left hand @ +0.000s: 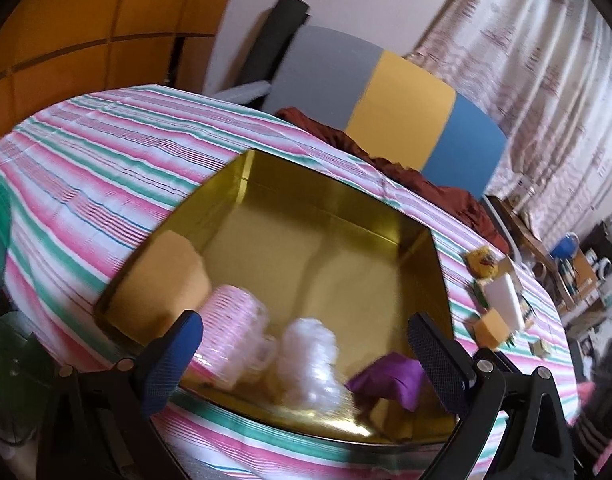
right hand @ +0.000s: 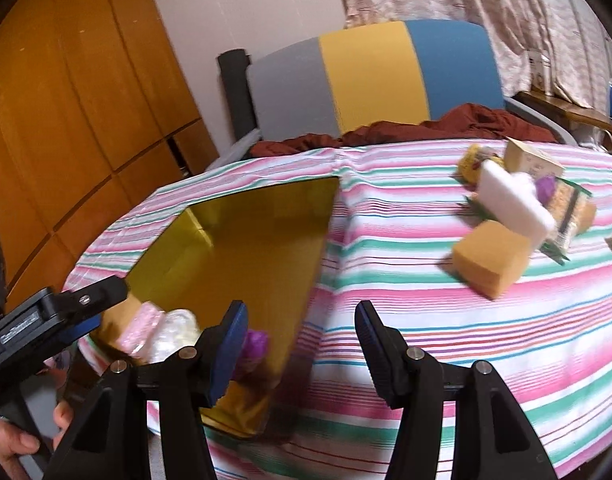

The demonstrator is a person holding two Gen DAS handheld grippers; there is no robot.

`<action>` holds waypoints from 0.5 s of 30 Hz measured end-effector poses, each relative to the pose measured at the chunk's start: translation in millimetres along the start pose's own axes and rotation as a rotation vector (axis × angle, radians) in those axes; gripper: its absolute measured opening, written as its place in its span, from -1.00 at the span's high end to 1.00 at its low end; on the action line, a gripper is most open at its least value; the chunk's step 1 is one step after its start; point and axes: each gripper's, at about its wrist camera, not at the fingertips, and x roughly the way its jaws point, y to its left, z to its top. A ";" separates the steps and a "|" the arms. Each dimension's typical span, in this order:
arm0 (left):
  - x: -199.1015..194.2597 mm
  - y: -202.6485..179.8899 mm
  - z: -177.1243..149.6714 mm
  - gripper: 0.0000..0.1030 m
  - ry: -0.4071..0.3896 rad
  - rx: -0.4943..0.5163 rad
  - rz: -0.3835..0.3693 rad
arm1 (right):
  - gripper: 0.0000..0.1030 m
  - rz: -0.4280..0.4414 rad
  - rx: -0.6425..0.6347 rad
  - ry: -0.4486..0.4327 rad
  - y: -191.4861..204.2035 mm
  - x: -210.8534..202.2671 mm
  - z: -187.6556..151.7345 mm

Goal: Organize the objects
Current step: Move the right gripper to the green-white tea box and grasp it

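Hovering over the striped counter (right hand: 386, 320), the right claw (right hand: 302, 344) stands partly open with nothing between its pads; only cloth shows in the gap. The left claw (left hand: 306, 364) hangs above the near edge of the gold tray (left hand: 338, 216), spread wide and likewise empty, its blue pads clear of everything below.

Just under the left claw, inside the tray, lie a tan sponge block (left hand: 158, 284), a pink ribbed roll (left hand: 234, 332), a crinkled clear-plastic bundle (left hand: 310, 360) and a purple pouch (left hand: 390, 380).

Farther out, to the right and well apart from the tray, sits the unsorted cluster: an orange sponge cube (right hand: 490, 256) nearest, a white foam block (right hand: 514, 200) touching it behind, then a yellow packet (right hand: 472, 164), a cardboard box (right hand: 534, 160) and a green-edged snack pack (right hand: 566, 216).

The sponge cube looks the likely next pick. It should be very light and soft, compressing under the pads rather than slipping, so a grip across two opposite flat sides near mid-height ought to hold. The foam block leaning on it may shift when the cube lifts.
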 end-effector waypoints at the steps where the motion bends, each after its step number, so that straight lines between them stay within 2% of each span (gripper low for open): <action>1: 0.9 -3.3 -1.1 -1.00 0.007 0.007 -0.011 | -0.09 -0.008 0.010 0.001 -4.4 -0.3 0.2; 11: 7.4 -48.8 -10.0 -1.00 0.056 0.118 -0.083 | -0.09 -0.121 0.122 0.003 -56.5 -10.0 -4.0; 15: 9.2 -74.4 -17.3 -1.00 0.080 0.184 -0.149 | -0.09 -0.178 0.168 0.009 -84.2 -14.2 -9.1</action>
